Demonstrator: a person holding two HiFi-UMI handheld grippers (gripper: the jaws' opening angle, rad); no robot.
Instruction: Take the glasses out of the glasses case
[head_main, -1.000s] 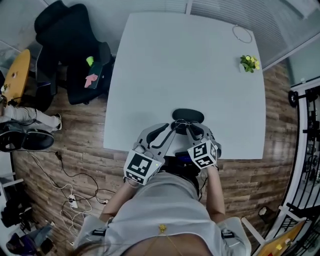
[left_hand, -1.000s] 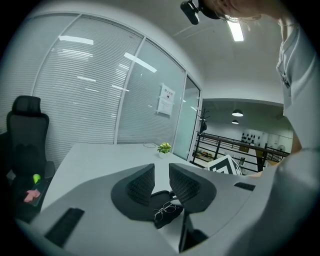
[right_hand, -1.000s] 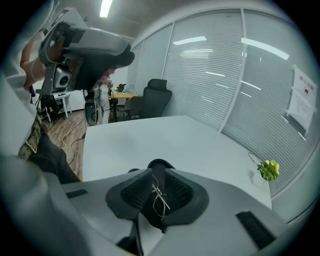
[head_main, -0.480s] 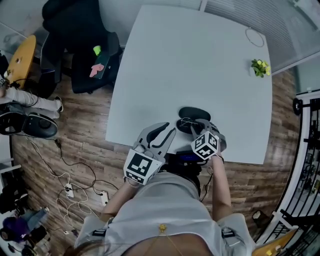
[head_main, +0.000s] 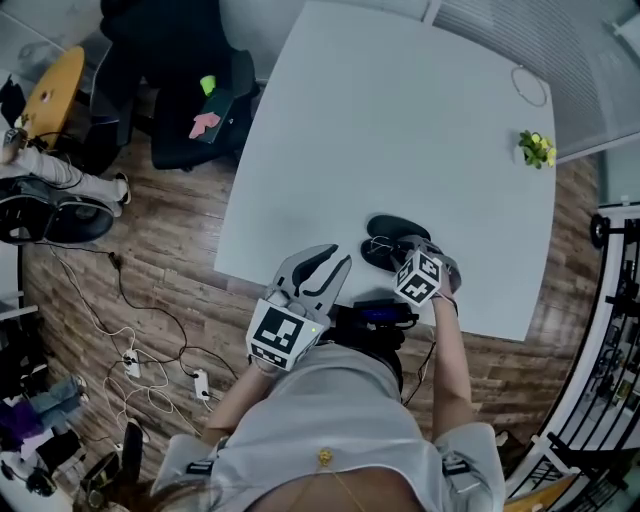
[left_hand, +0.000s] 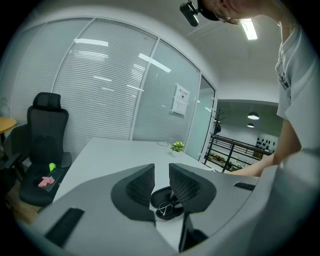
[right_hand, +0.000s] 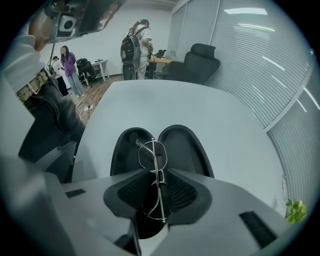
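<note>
A black glasses case (head_main: 392, 229) lies open near the front edge of the white table (head_main: 400, 120). In the right gripper view both case halves (right_hand: 182, 142) gape toward me. My right gripper (right_hand: 156, 181) is shut on the thin wire-framed glasses (right_hand: 151, 155), which stand edge-on between its pads just above the case. In the head view the right gripper (head_main: 395, 250) sits over the near half of the case. My left gripper (head_main: 335, 262) hovers at the table's front edge, left of the case, open with nothing in it. The left gripper (left_hand: 161, 175) view shows the case (left_hand: 161, 194) beyond its jaws.
A small potted plant (head_main: 536, 148) and a thin wire ring (head_main: 530, 86) sit at the table's far right. A black office chair (head_main: 185, 95) with a pink and a green item stands left of the table. Cables lie on the wooden floor (head_main: 150, 340). People stand far off in the right gripper view.
The right gripper has shifted forward over the case with the glasses pinched in it. The head camera has swung, so the table sits further right. The left gripper has stayed put.
</note>
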